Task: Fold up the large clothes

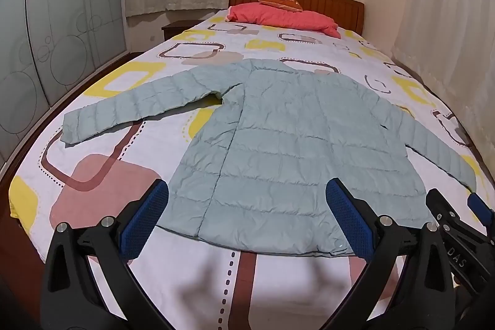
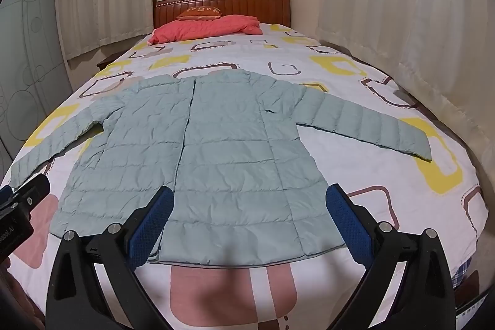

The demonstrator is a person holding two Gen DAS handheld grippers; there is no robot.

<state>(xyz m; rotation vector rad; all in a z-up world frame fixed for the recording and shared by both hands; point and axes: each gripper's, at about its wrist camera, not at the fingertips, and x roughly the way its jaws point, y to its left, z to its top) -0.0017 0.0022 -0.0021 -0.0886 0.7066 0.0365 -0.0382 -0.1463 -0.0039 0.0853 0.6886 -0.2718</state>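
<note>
A pale green quilted jacket (image 1: 294, 138) lies flat and face up on the bed, both sleeves spread out to the sides; it also shows in the right wrist view (image 2: 222, 150). My left gripper (image 1: 247, 206) is open and empty, held above the jacket's hem near its left corner. My right gripper (image 2: 250, 209) is open and empty, above the hem's right half. The right gripper's body shows at the right edge of the left wrist view (image 1: 458, 225). The left gripper's body shows at the left edge of the right wrist view (image 2: 21, 206).
The bed (image 1: 173, 274) has a white sheet with yellow, brown and pink squares. A red quilt (image 1: 284, 17) and an orange cushion (image 1: 280, 2) lie by the wooden headboard (image 1: 328, 2). Curtains hang on the right, a glass wardrobe door (image 1: 46, 45) on the left.
</note>
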